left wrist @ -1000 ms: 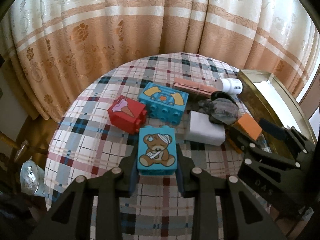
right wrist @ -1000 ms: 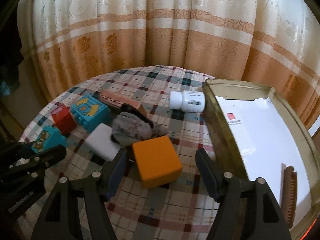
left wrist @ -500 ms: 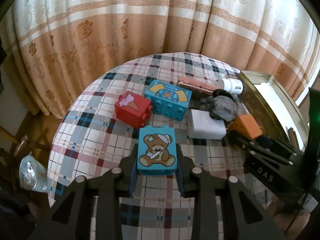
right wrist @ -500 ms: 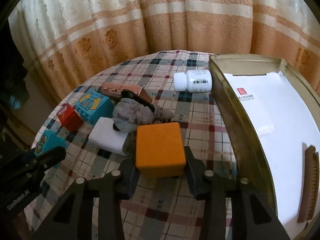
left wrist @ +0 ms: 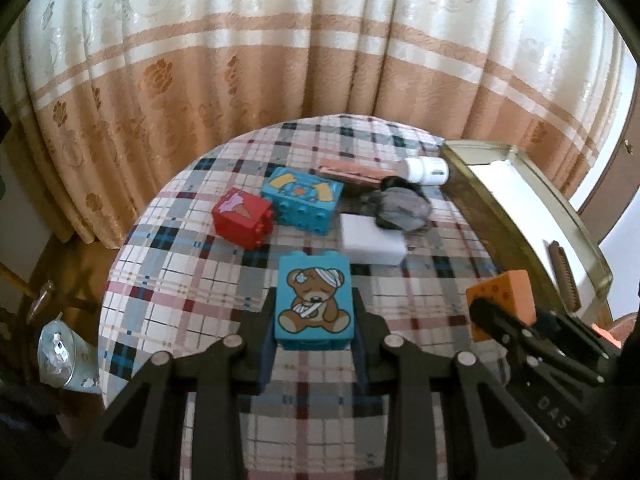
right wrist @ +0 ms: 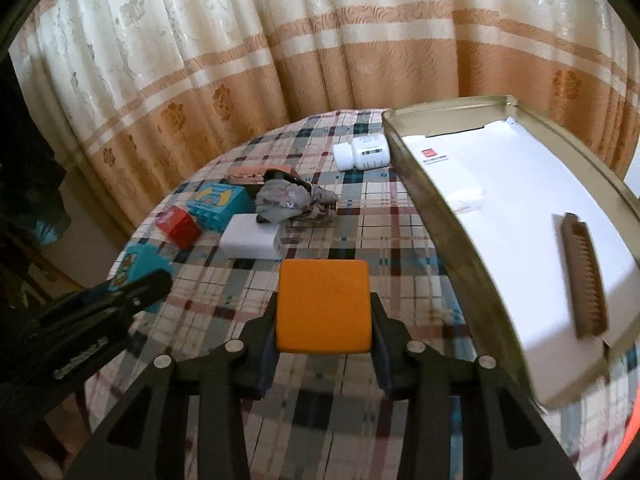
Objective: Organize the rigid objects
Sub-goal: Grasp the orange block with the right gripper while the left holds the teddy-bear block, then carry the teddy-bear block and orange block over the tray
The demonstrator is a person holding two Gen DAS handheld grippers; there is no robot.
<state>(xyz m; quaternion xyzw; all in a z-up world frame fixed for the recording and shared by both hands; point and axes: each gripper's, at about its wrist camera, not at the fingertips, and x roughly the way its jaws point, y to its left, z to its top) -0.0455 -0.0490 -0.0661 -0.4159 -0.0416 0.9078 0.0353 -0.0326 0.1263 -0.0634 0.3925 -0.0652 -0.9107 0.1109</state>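
Left gripper [left wrist: 314, 312] fingers clenched on teddy block [left wrist: 314, 300]; right gripper [right wrist: 323, 320] fingers clenched on orange cube [right wrist: 323, 306], beside tray [right wrist: 440, 216]

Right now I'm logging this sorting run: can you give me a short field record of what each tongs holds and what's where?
left tongs: shut on teddy-bear block
right tongs: shut on orange cube
tray: right side of table, holds a brown comb
on tablecloth: red block, blue block, white block, pill bottle
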